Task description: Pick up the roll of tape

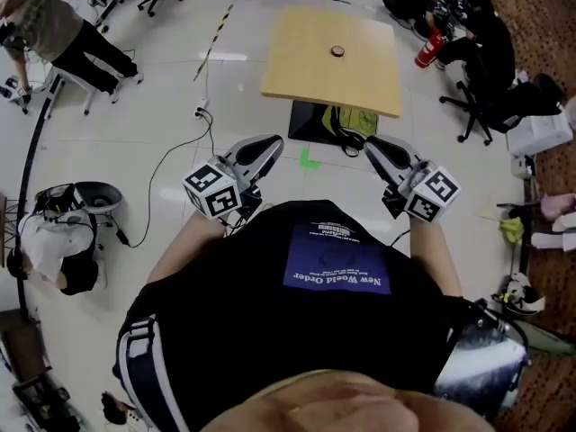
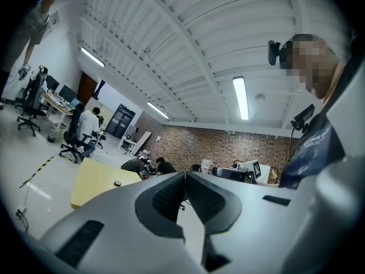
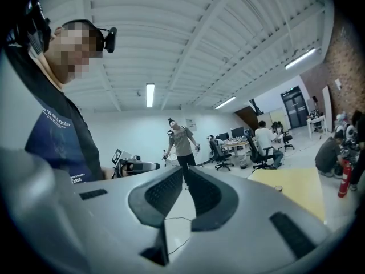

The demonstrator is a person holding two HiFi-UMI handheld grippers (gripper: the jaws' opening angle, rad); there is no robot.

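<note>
While both grippers are held close in front of the person's black T-shirt (image 1: 270, 331), the roll of tape (image 1: 337, 51) lies well ahead of them. It shows as a small dark ring on the light wooden table (image 1: 306, 75), near the far middle of the top.

The left gripper (image 1: 269, 144) points forward and slightly right, toward the table, with its marker cube (image 1: 212, 190) nearest the body. In the left gripper view its 2 jaws meet at the tips, closed on nothing. The table and the roll appear small at the lower left of that view, far beyond the jaws.

The right gripper (image 1: 376, 148) points forward and slightly left, with its own cube (image 1: 433, 193) by the person's forearm. In the right gripper view its 2 jaws are likewise pressed together and hold nothing. The table sits off to the right there, with the roll on it.

Neither gripper is near the roll. On the glossy white floor (image 1: 180, 106), a green mark (image 1: 309, 158) lies between the 2 grippers. A black bag (image 1: 335, 126) with something green rests at the table's near edge. A red fire extinguisher (image 1: 428, 49) stands just right of the table, and a cable (image 1: 171, 160) trails across the floor at left.
</note>
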